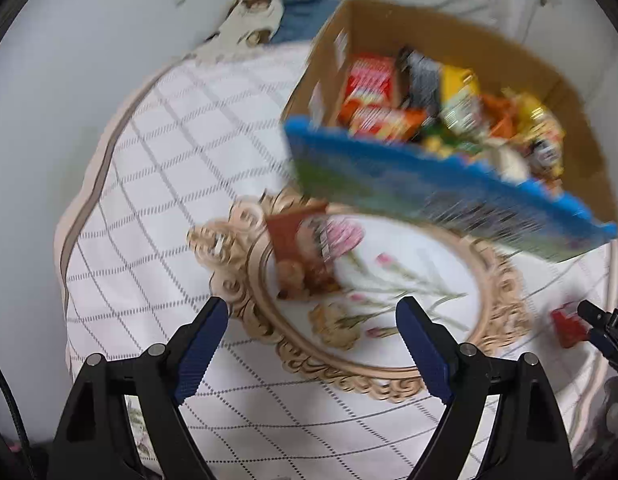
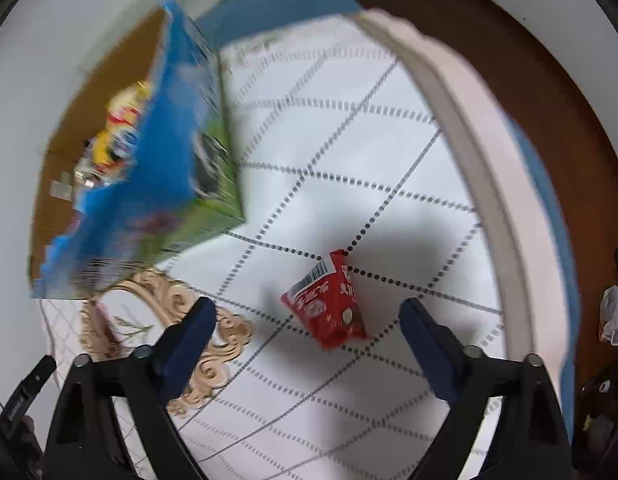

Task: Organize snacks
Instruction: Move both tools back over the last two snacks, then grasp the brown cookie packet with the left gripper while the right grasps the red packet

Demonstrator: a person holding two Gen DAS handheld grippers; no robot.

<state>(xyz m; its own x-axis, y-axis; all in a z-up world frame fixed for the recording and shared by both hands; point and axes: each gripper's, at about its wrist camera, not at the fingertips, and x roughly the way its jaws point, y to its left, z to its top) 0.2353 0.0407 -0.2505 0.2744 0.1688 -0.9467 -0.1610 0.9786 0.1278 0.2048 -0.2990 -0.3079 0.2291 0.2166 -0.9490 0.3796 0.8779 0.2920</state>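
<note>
A blurred blue and green snack bag (image 1: 441,188) is in the air between the ornate tray (image 1: 245,312) and the cardboard box (image 1: 461,40) full of snacks; it also shows in the right wrist view (image 2: 165,176). No gripper holds it. A brown snack packet (image 1: 305,252) lies on the tray. A red packet (image 2: 329,304) lies on the checked cloth, just ahead of my open right gripper (image 2: 307,322). My left gripper (image 1: 313,320) is open and empty above the tray's near rim.
The round table has a white checked cloth (image 2: 369,152) with a pink edge. The box stands at the table's far side. Brown floor (image 2: 549,80) lies beyond the table edge on the right. The tray's rim (image 2: 213,344) sits left of the right gripper.
</note>
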